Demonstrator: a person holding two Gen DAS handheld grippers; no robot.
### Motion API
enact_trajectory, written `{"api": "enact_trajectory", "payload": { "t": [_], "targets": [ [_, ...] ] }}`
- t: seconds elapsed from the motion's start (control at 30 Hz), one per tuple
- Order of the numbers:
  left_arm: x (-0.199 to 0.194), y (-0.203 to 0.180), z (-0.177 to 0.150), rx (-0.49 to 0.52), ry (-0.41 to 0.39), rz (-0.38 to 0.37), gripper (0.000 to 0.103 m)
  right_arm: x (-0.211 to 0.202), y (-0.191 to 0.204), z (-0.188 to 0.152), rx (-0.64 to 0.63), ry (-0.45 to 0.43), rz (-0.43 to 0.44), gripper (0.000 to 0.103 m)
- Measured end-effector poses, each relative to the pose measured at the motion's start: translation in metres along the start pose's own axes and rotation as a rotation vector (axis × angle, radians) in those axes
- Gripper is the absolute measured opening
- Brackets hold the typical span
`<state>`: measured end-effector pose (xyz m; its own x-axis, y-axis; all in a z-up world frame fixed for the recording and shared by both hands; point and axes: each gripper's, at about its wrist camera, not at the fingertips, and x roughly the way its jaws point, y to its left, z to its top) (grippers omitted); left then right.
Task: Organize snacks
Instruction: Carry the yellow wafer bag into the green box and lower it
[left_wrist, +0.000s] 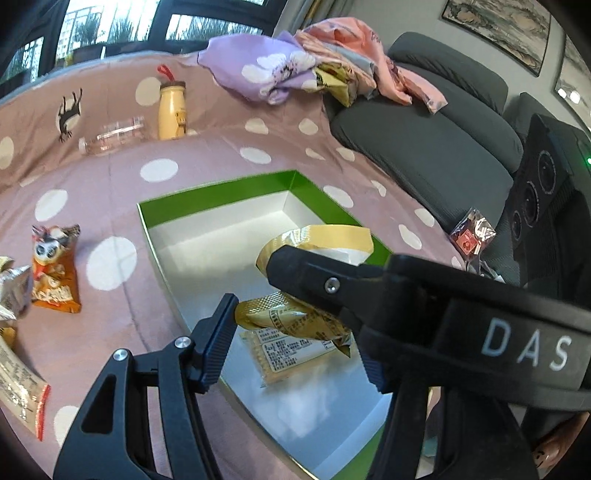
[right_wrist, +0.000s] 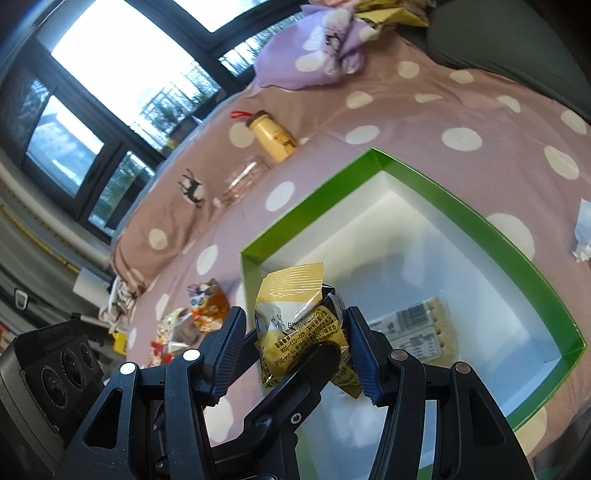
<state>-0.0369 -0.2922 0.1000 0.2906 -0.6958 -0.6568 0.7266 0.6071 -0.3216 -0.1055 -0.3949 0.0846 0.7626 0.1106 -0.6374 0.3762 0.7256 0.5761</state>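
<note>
Left wrist view. My left tongs (left_wrist: 295, 325) have the gold snack packet (left_wrist: 295, 321) between the pads; only the left pad visibly touches its crimped end, the right pad sits behind my other tool, so I cannot tell if the grip is real. My right tongs (left_wrist: 291, 269) cross in front, one black finger over the same packet. We hang above the green box (left_wrist: 218, 192), where a flat cracker pack (left_wrist: 284, 354) already lies. Risk: two tools on one wrapper, so a pull apart could tear it or drop it outside the rim.

Right wrist view. My right tongs (right_wrist: 295, 339) are clamped on the crumpled packet (right_wrist: 295, 314), the other tool's finger poking in from below. The foil looks slippery and could slide out. Loose snacks (right_wrist: 199, 314) wait far left on the bedspread (right_wrist: 406, 122); their labels are unreadable.
</note>
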Motion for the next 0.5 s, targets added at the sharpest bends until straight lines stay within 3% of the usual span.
{"api": "enact_trajectory", "payload": {
  "t": [0.2,0.5],
  "targets": [
    [0.014,0.008,-0.002,-0.027,0.050,0.002,0.060,0.017,-0.008,0.001,0.019,0.045,-0.018,0.058],
    [0.023,0.009,0.002,-0.034,0.093,0.023,0.058,0.023,-0.016,0.003,0.029,0.044,-0.019,0.058]
  ]
}}
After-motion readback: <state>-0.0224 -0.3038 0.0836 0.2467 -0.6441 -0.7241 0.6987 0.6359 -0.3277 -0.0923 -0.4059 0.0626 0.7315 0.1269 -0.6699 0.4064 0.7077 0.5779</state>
